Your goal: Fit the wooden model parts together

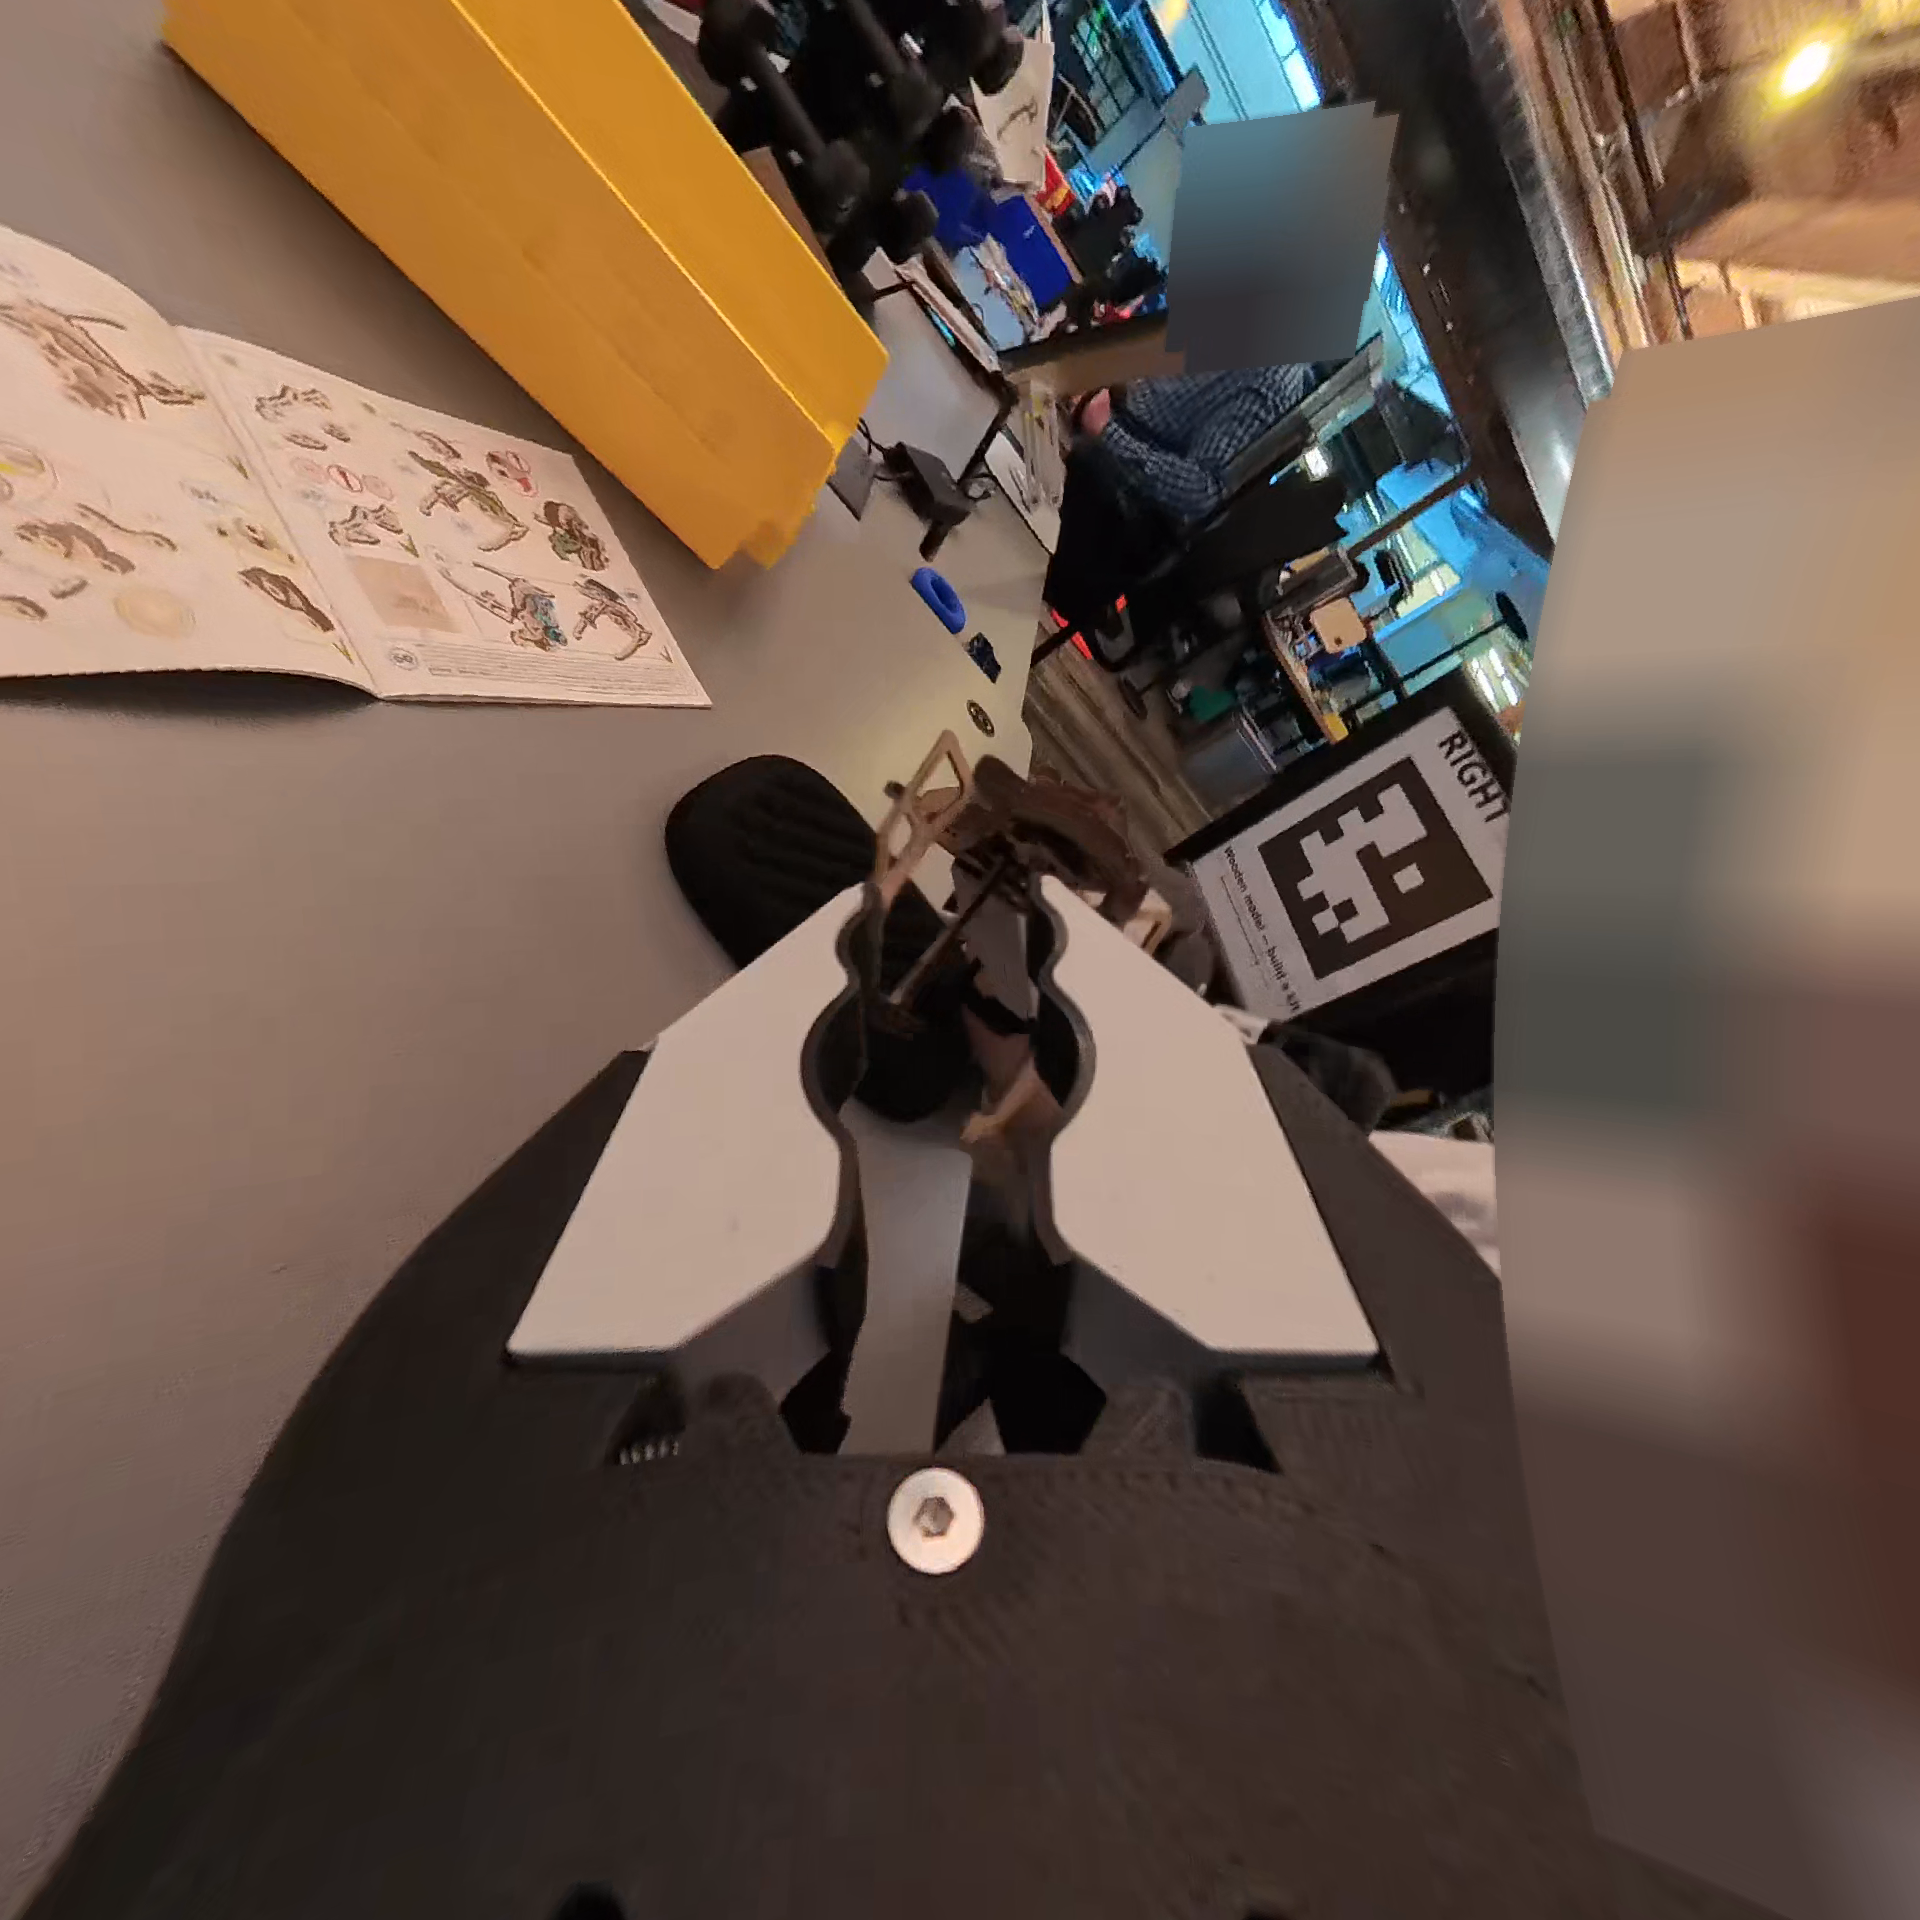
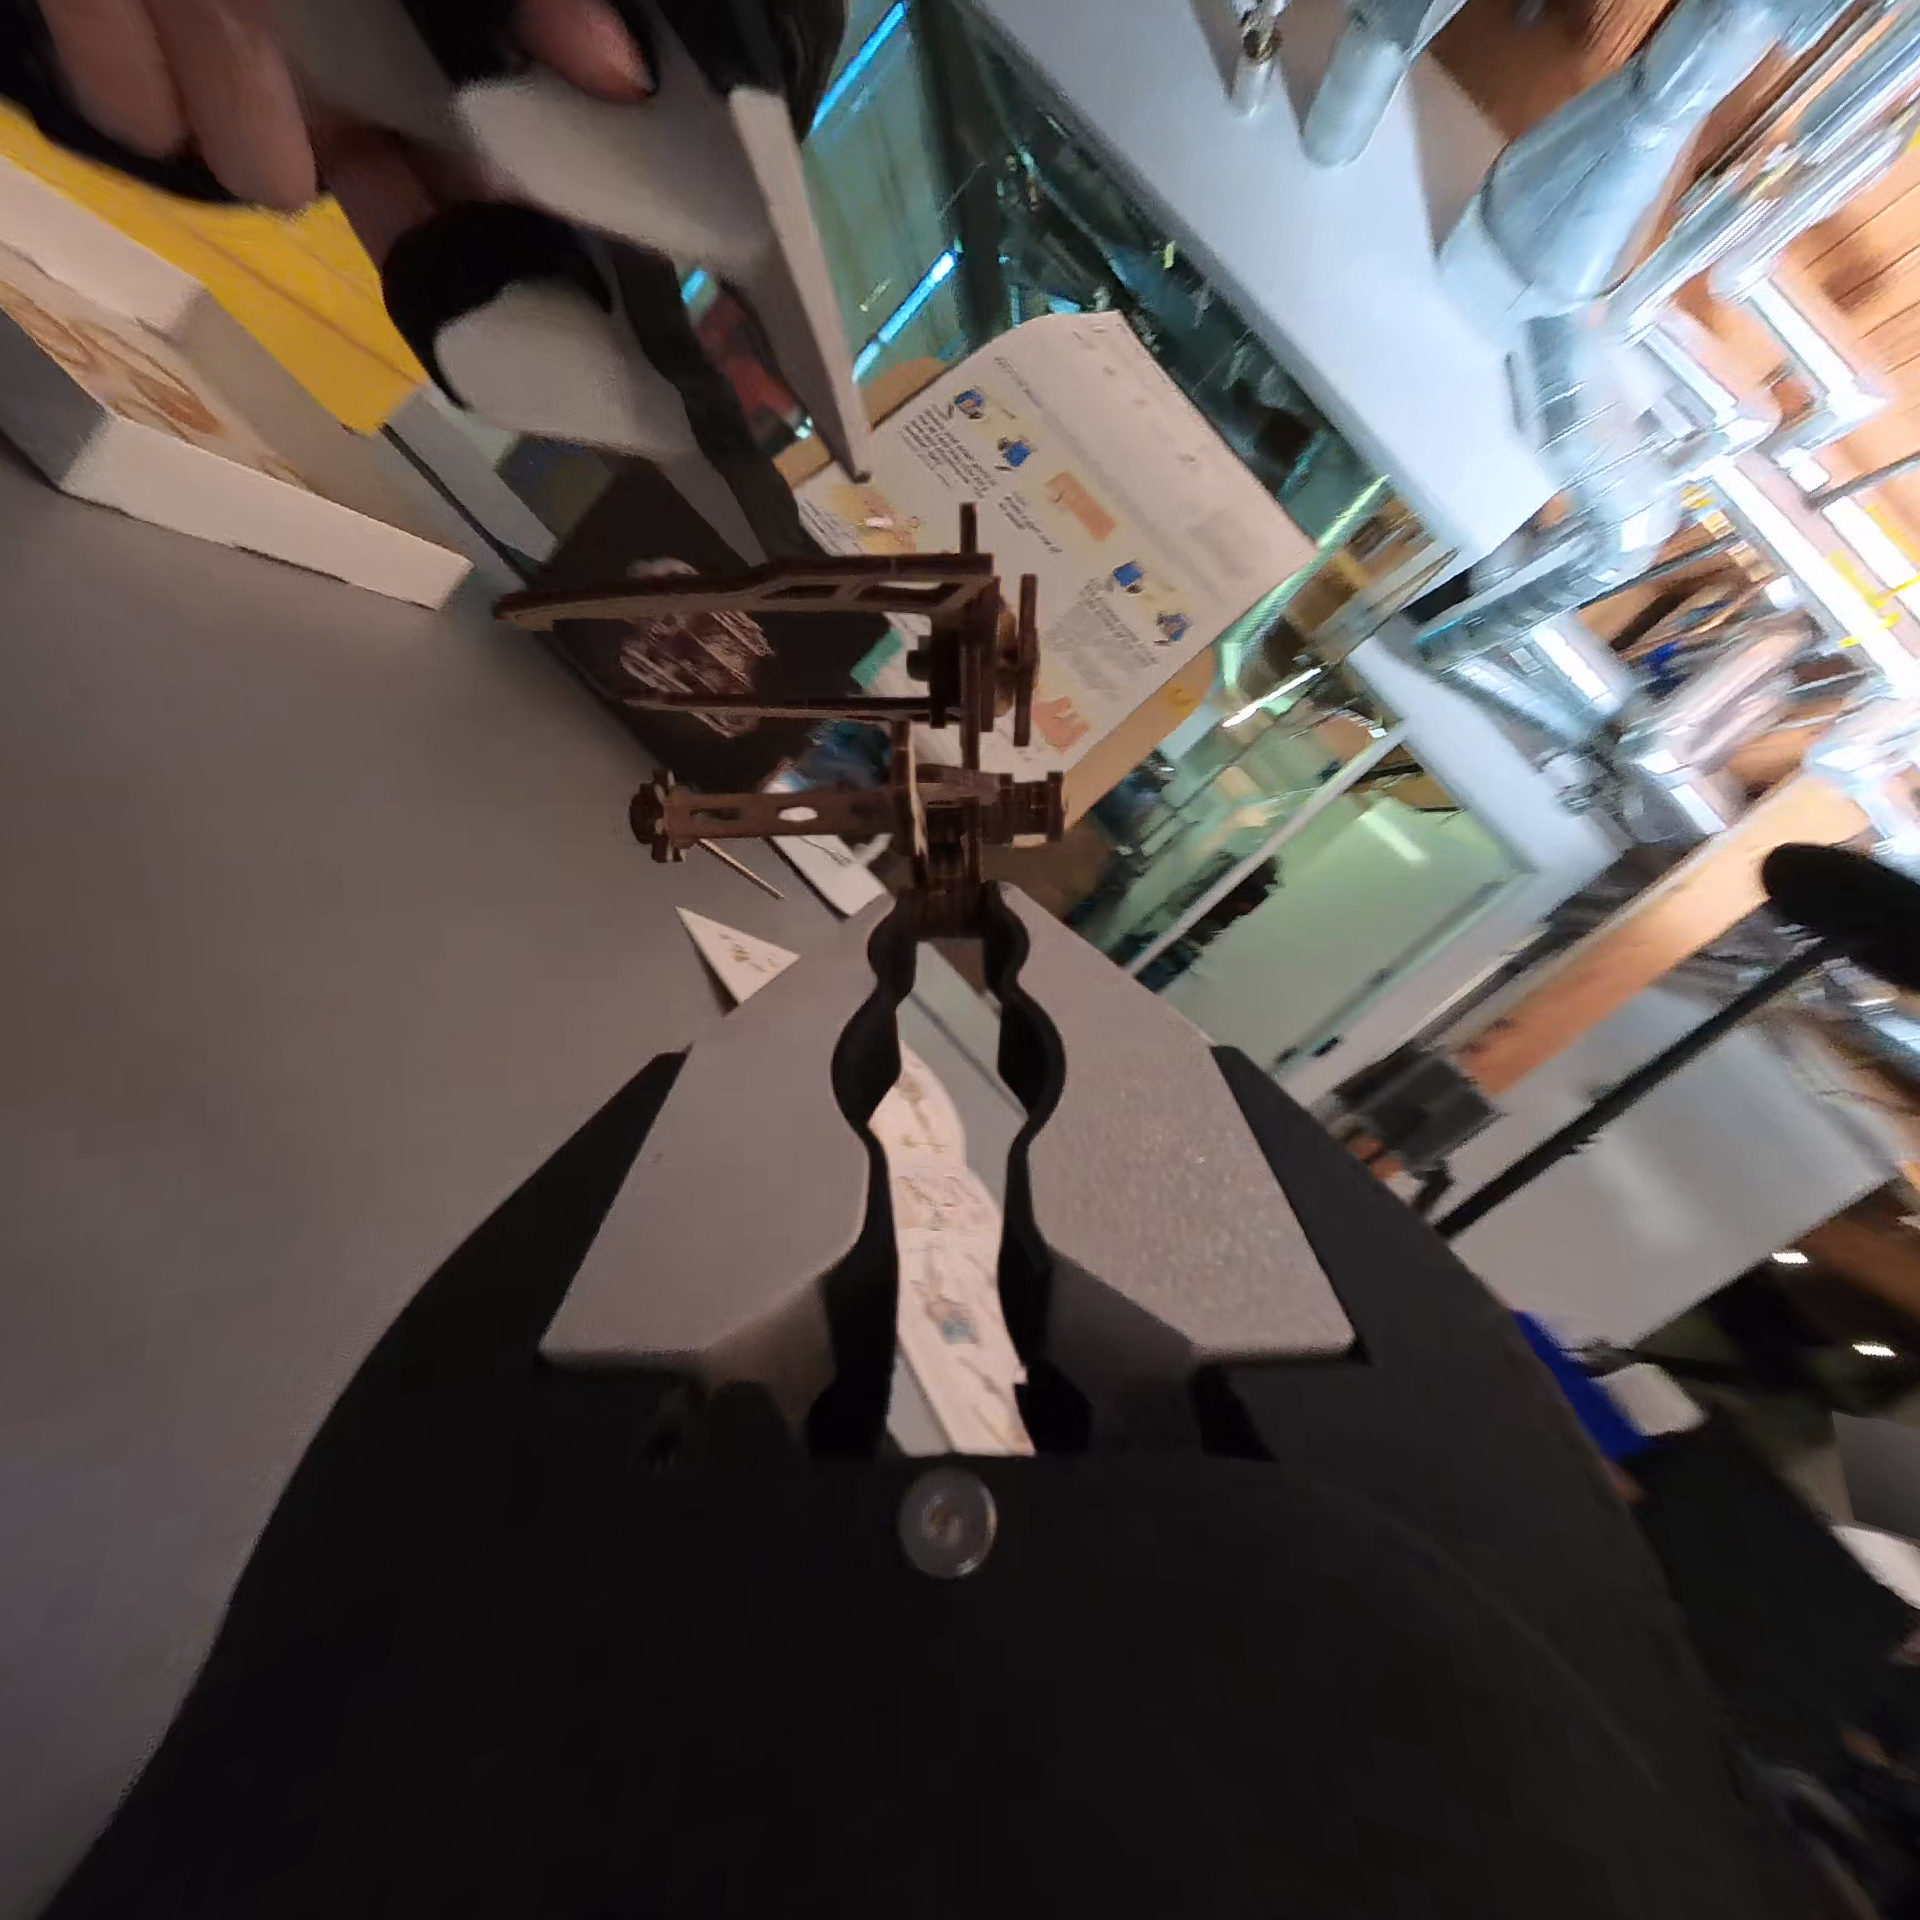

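Note:
My right gripper [image 2: 943, 914] is shut on the base of a dark wooden model [image 2: 935, 665] and holds it above the grey table [image 2: 260, 935]. Thin arms and a small gear stick out to the left. In the left wrist view the same model [image 1: 1049, 821] sits just beyond my left gripper [image 1: 954, 899]. Its jaws stand narrowly apart around a small wooden part [image 1: 1008, 1112] and a thin stick; the contact is partly hidden. The right gripper's tagged body [image 1: 1371, 862] is close on the right. The left gripper [image 2: 561, 260] shows blurred at top left, in a hand [image 2: 208, 104].
An open instruction booklet [image 1: 312, 499] and a long yellow box [image 1: 540, 239] lie on the table to the left. A rounded black object [image 1: 769, 831] and a blue ring [image 1: 940, 597] sit near the table edge. A white box [image 2: 156, 416] is at the far left. A person [image 1: 1195, 447] sits beyond. The left gripper's tips are roughly 8 cm from the right gripper's.

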